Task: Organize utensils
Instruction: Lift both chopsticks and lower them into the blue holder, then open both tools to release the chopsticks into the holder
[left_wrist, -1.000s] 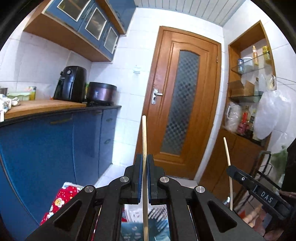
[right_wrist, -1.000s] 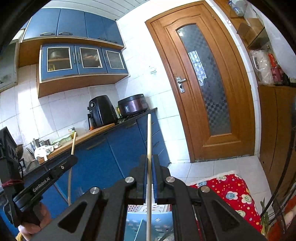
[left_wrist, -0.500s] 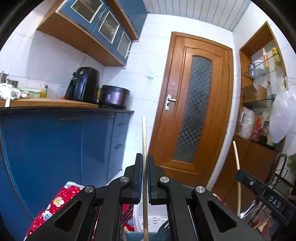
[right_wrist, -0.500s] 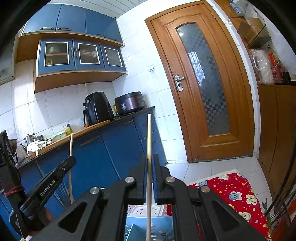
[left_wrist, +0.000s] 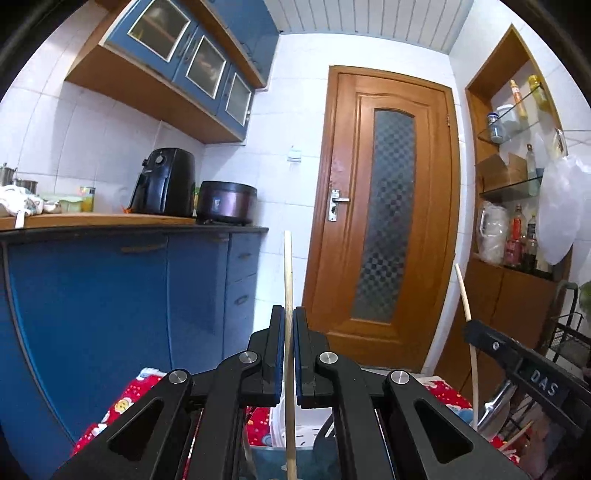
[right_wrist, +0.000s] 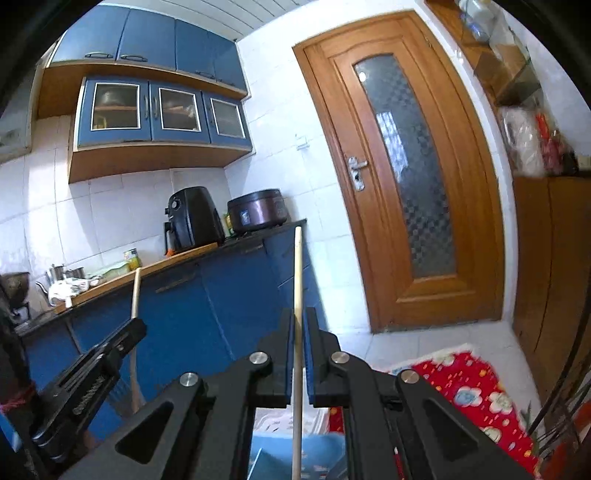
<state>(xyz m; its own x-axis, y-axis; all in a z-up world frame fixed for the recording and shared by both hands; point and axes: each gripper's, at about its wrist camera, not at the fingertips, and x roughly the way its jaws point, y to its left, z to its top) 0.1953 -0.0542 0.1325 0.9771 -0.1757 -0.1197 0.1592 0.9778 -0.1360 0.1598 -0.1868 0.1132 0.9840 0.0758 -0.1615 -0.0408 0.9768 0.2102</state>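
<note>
Left gripper (left_wrist: 289, 328) pinches one wooden chopstick (left_wrist: 287, 295) upright between its pads, stick running from below the frame up past the fingertips. Right gripper (right_wrist: 298, 328) does the same with a second chopstick (right_wrist: 297, 295), also near vertical; both jaws pressed tight on the sticks. Each gripper shows in the other's view, so they sit side by side, near but apart. Just below and ahead of the fingers: a white slotted basket (left_wrist: 301, 428) with a blue bin (right_wrist: 291, 450) edge nearer the camera, both mostly hidden by the gripper bodies, contents unreadable. Under them, a red patterned mat (right_wrist: 465, 387) on the tiled floor. At the right edge of the left view, a dark wire rack (left_wrist: 569, 339) with what looks like more utensils, blurred. Farther out: blue base cabinets (left_wrist: 110, 295), counter with a black air fryer (left_wrist: 164, 181) and a rice cooker (left_wrist: 226, 201), then the wooden door (left_wrist: 391, 221) and a shelf niche with bottles. Progress judgement: mid-task, two chopsticks in hand and not yet set down; likely next is lowering them into a container below. How much is already sorted, cannot tell.
</note>
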